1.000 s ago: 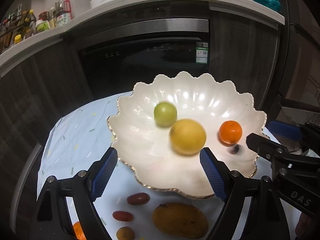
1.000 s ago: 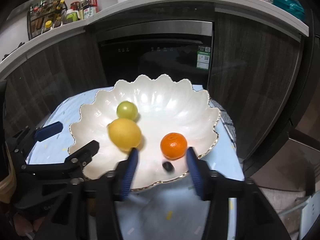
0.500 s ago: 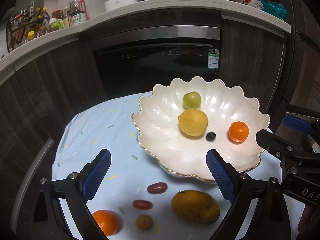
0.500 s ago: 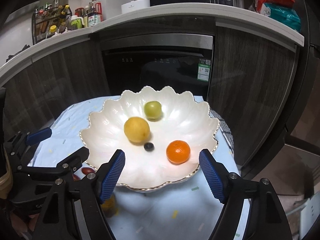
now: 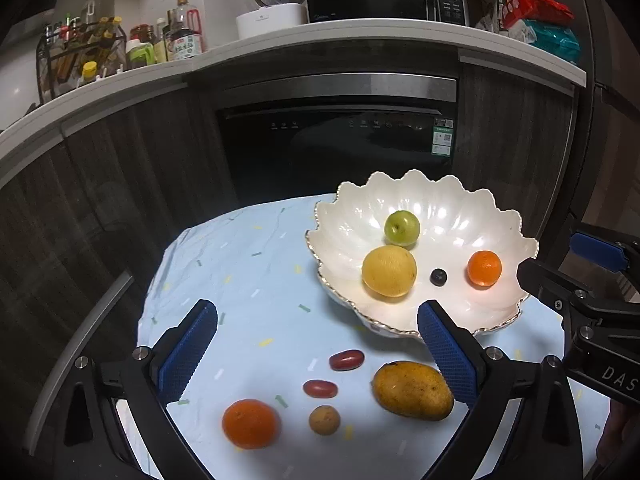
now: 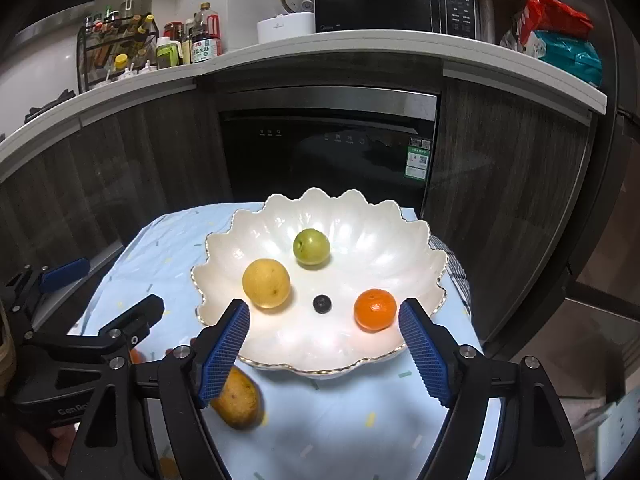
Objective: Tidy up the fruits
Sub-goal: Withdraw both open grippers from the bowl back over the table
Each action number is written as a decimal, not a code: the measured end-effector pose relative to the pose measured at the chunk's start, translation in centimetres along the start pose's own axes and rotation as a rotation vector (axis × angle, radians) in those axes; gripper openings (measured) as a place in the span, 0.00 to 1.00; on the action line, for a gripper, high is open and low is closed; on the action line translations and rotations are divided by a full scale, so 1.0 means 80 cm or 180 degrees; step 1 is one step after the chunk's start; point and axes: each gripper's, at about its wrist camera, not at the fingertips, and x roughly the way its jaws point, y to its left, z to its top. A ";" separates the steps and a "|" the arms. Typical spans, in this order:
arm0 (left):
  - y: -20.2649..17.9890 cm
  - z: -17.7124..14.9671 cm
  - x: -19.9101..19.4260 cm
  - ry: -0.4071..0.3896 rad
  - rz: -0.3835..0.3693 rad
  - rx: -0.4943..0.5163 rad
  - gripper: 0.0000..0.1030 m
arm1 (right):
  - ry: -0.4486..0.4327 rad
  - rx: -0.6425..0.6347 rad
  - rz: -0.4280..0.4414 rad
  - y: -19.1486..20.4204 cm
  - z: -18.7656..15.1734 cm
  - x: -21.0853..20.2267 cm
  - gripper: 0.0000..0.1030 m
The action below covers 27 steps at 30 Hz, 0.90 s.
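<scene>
A white scalloped bowl (image 5: 500, 304) (image 6: 360, 240) holds a yellow fruit (image 5: 389, 271), a green fruit (image 5: 401, 228), a small orange (image 5: 484, 268) and a blueberry (image 5: 438, 277). On the blue cloth in front lie a mango (image 5: 412, 390), another orange (image 5: 250, 424), two red dates (image 5: 346, 360) and a small brown fruit (image 5: 324, 420). My left gripper (image 5: 316, 312) hangs over the cloth left of the bowl, its jaws opening and nothing between them. My right gripper (image 6: 324, 307) hovers before the bowl's near rim, jaws opening, empty.
The cloth-covered table (image 5: 240, 264) is small, with its edges close on the left and right. Dark cabinets and a built-in appliance (image 5: 336, 140) stand just behind it. A counter above carries bottles, a rice cooker and a microwave.
Both grippers have drawn back and upward from the bowl, and their jaws have widened. The yellow fruit and the orange stay in the bowl. The blueberry has rolled toward the middle.
</scene>
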 end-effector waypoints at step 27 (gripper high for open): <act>0.050 -0.042 -0.041 -0.0012 0.0163 -0.0142 1.00 | -0.0076 -0.0128 0.0032 0.051 -0.021 -0.028 0.80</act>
